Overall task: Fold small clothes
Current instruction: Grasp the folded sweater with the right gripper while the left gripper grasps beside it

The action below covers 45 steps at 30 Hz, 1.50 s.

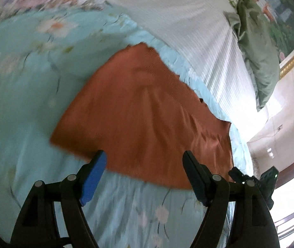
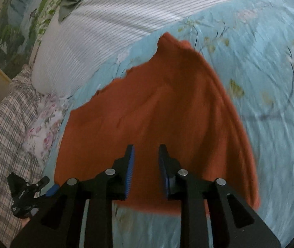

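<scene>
A rust-orange garment [image 1: 145,111] lies spread flat on a light blue floral bedspread [image 1: 23,86]. My left gripper [image 1: 145,157] is wide open and empty, hovering over the garment's near edge. In the right wrist view the same garment [image 2: 157,111] fills the middle. My right gripper [image 2: 146,149] hovers over its near part with the jaws partly open and nothing between them. The other gripper shows at the right edge of the left wrist view [image 1: 256,177] and at the lower left of the right wrist view [image 2: 26,192].
A white striped sheet [image 1: 188,20] lies beyond the bedspread. A green pillow [image 1: 258,62] and a framed painting [image 1: 287,24] are at the headboard end. A plaid cloth [image 2: 4,136] and a floral pillow [image 2: 43,128] lie at the left in the right wrist view.
</scene>
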Motion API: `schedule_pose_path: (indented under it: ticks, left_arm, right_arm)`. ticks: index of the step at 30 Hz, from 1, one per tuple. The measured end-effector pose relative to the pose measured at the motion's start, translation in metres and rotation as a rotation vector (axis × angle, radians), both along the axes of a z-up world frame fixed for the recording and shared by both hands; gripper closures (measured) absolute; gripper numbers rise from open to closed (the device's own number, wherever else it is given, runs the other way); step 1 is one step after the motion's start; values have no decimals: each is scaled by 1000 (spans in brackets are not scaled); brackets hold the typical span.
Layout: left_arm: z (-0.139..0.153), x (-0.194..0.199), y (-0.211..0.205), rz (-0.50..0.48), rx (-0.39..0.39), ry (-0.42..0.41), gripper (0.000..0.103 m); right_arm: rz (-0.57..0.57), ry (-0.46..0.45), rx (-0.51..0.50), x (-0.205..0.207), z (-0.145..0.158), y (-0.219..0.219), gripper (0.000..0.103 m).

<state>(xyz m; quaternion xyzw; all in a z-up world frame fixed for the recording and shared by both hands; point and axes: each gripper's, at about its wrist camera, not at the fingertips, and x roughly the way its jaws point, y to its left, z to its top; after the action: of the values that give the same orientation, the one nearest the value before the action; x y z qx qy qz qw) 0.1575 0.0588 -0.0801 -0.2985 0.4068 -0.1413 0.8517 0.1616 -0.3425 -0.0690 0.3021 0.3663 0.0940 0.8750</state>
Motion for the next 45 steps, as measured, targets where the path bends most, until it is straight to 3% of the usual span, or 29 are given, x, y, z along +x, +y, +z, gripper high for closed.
schedule_pose_path:
  ticks: [4,7,14,20,22,24,27,30,33,39,42,45]
  left_arm:
    - [-15,-10,3,22,-53,34,24]
    - [-24,-10,2,39,-88,54,23]
    - [-28,9,1,87,-118,37,21]
    - [-29,32,6,162,-137,31,24]
    - [-28,38,6,172,-126,25,33]
    - [-30,46,7,166,-126,29,61]
    - [-27,53,5,156,-105,25,89]
    - [-5,52,-9,121,-41,-42,92]
    - [20,51,-31,66,25,-103,93]
    - [60,50,-119,-118,234,-234,93]
    - [64,42,-171,-227,363,-294,93]
    - [50,35,-218,-324,508,-331,93]
  right_arm:
    - [5,2,27,-16,0,6,63]
    - [9,-4,42,-27,1,10,62]
    - [29,-4,75,-39,1,17,44]
    - [26,12,103,-37,-3,16,42]
    - [30,16,107,-36,-3,15,42]
    - [35,23,89,-34,-1,15,42]
    - [55,46,108,-28,-1,10,42]
    - [89,46,127,-21,2,4,42]
    - [101,29,80,-16,12,1,42]
    - [125,12,63,7,28,-11,42]
    - [157,13,71,23,35,-13,42]
    - [215,31,77,42,35,-7,42]
